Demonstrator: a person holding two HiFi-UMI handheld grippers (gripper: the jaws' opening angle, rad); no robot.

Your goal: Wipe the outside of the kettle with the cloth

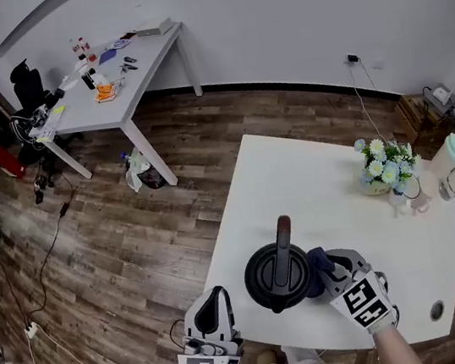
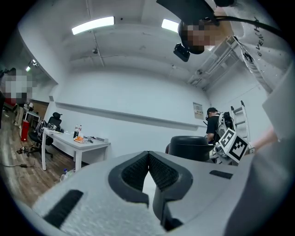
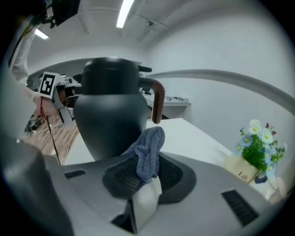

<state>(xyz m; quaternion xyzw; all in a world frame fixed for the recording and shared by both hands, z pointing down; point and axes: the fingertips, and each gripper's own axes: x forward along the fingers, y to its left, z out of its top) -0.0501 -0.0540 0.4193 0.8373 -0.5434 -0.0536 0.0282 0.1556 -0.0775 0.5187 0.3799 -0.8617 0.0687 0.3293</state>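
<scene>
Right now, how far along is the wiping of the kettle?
Done: the cloth is picked up, pinched in the right gripper. In hand: it sits at the kettle's lower side, apparently touching, so wiping seems under way. Left: how much surface is wiped can't be told; the left gripper, shut and empty, hangs aside.

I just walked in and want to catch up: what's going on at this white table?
A person works with a gripper in each hand. The right gripper is shut on a blue cloth and holds it at the lower side of the black kettle, seemingly touching it. The kettle stands on the white table. The left gripper is shut and empty, held off the table's edge, apart from the kettle.
</scene>
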